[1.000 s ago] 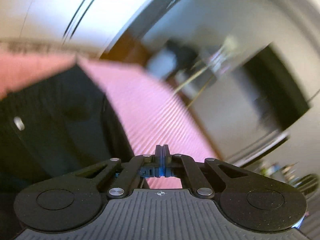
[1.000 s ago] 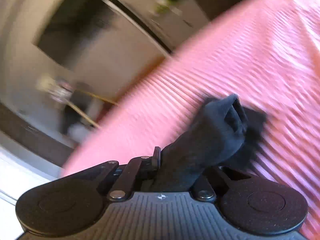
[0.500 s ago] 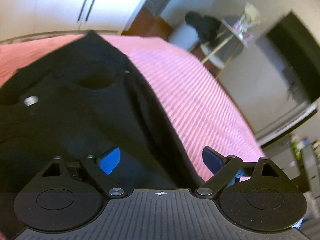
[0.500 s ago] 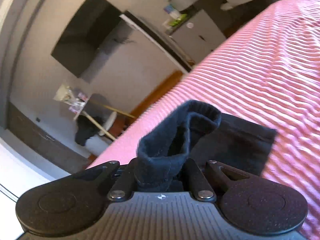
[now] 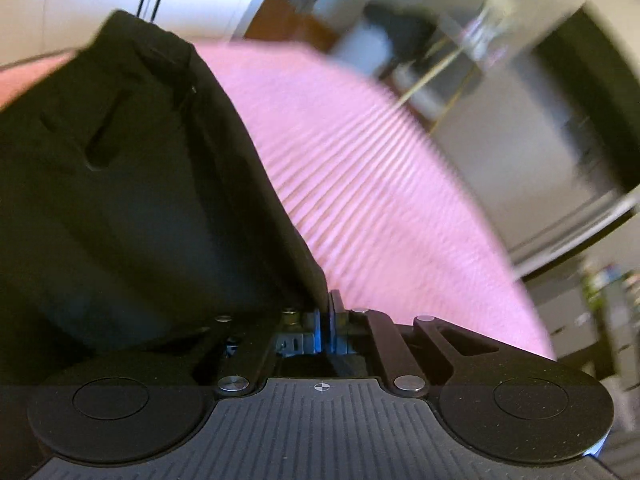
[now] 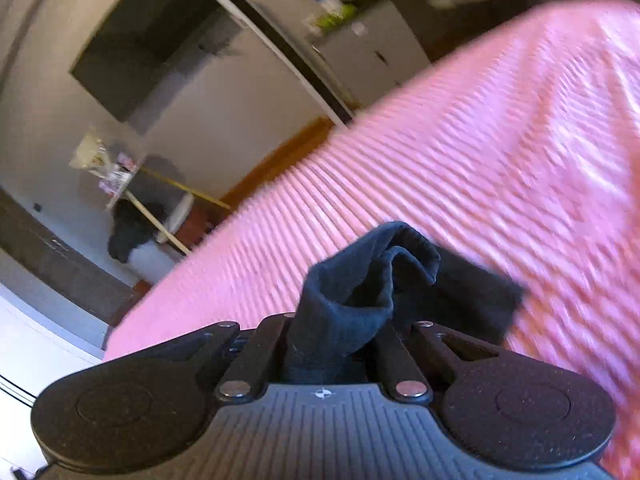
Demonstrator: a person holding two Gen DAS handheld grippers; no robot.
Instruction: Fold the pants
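The black pants (image 5: 132, 200) lie on a pink ribbed bed cover (image 5: 380, 184) and fill the left half of the left wrist view. My left gripper (image 5: 329, 312) is shut on the right edge of the pants, fabric pinched between the blue pads. In the right wrist view my right gripper (image 6: 340, 344) is shut on a bunched cuff end of the pants (image 6: 372, 280), which rises above the fingers. A flat bit of the same black fabric (image 6: 480, 300) lies on the pink cover (image 6: 500, 160) just behind.
The bed edge curves away toward a wooden floor (image 6: 280, 156). A dark wall screen (image 6: 140, 40), a grey cabinet (image 6: 372, 56) and a small side table with a dark item (image 6: 132, 224) stand beyond the bed.
My left gripper was open half a second ago and has shut on the pants edge. My right gripper stays shut on the cuff and has shifted slightly over the cover.
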